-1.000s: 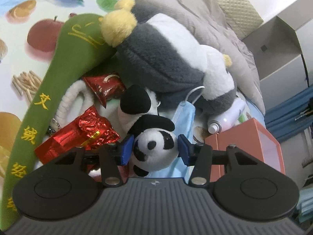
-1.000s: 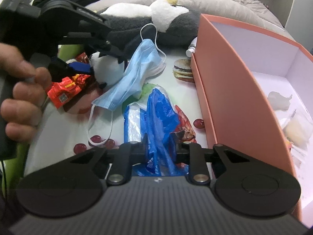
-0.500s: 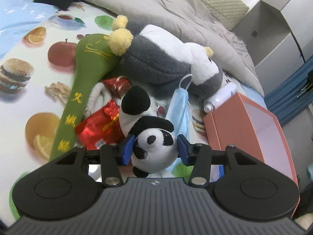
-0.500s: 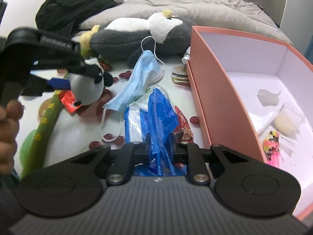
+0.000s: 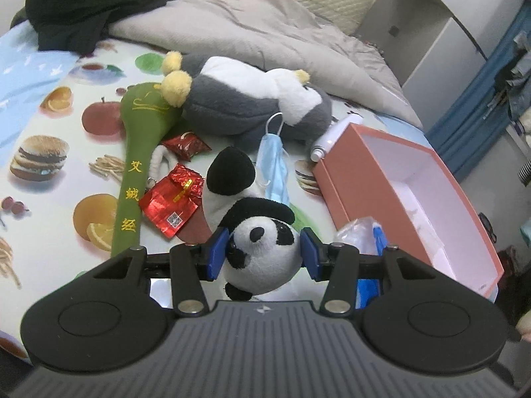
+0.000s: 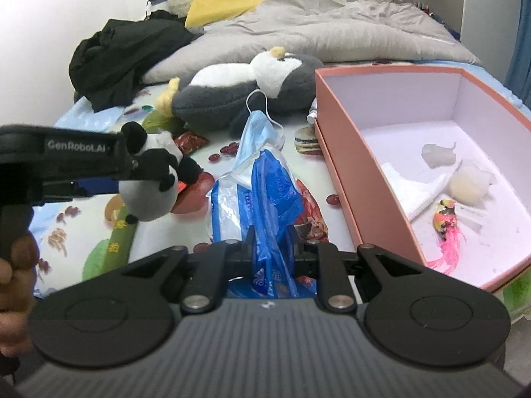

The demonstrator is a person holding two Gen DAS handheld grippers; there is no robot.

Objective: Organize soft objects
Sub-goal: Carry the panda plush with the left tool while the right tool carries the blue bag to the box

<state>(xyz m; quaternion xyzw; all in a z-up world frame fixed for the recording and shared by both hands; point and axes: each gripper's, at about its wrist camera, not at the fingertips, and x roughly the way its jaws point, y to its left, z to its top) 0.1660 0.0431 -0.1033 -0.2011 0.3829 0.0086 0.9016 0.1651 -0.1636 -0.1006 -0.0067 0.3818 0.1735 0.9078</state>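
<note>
My left gripper (image 5: 264, 253) is shut on the head of a small panda plush (image 5: 255, 242) and holds it up above the bed; the panda also shows in the right wrist view (image 6: 152, 182), hanging from that gripper at the left. My right gripper (image 6: 270, 252) is shut on a blue and white plastic bag (image 6: 265, 199), lifted left of the open pink box (image 6: 338, 152). A large grey and white penguin plush (image 5: 252, 99) lies behind, with a blue face mask (image 5: 273, 162) in front of it.
A green plush stick (image 5: 139, 152) with yellow characters and red foil packets (image 5: 172, 199) lie on the fruit-print sheet. The box holds small white items and a pink toy (image 6: 446, 229). A white bottle (image 5: 332, 136), grey duvet (image 5: 265, 33) and black clothes (image 5: 86, 3) lie behind.
My left gripper has lifted the panda up and away from the pile, so the view now takes in more of the bed. My right gripper has risen with the bag.
</note>
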